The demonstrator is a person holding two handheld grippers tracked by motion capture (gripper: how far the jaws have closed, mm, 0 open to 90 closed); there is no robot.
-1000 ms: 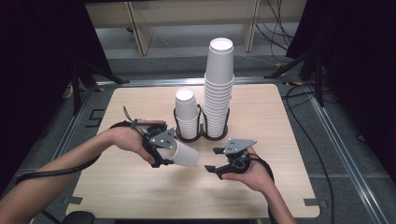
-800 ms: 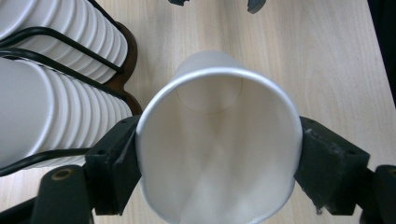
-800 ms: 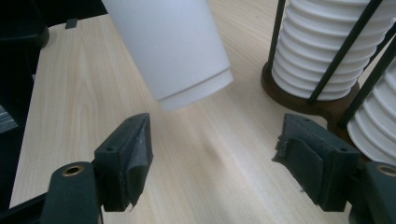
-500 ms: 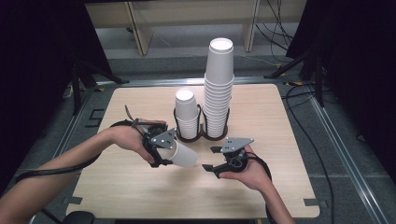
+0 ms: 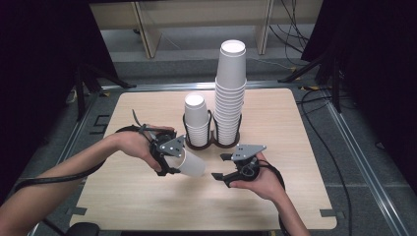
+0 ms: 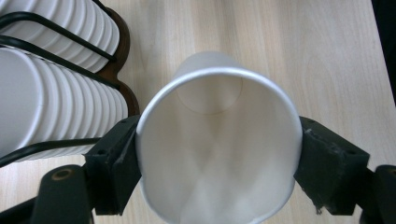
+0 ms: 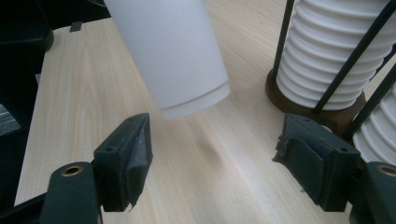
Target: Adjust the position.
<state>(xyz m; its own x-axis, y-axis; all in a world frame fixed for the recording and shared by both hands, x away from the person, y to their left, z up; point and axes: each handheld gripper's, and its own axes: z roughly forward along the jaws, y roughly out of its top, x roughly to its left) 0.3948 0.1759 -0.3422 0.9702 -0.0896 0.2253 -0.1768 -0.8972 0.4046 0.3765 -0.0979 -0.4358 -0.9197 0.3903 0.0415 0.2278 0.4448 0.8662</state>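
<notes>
The left gripper point(image 5: 178, 160) grasped a white paper cup point(image 5: 193, 164) by its rim, one jaw pressed on each side of the open mouth, as the left gripper view showed point(image 6: 217, 144). The cup was tilted almost flat above the surface point(image 5: 147, 206), with its closed bottom pointing right, toward the right gripper point(image 5: 222, 167). The right gripper stood just beside that bottom, a little nearer to the person, and its jaws were apart with nothing between them; in the right gripper view the cup point(image 7: 170, 56) hung beyond the jaws without touching them. Two stacks of cups in a black wire holder point(image 5: 199, 142) stood farther away, in the middle of the surface.
</notes>
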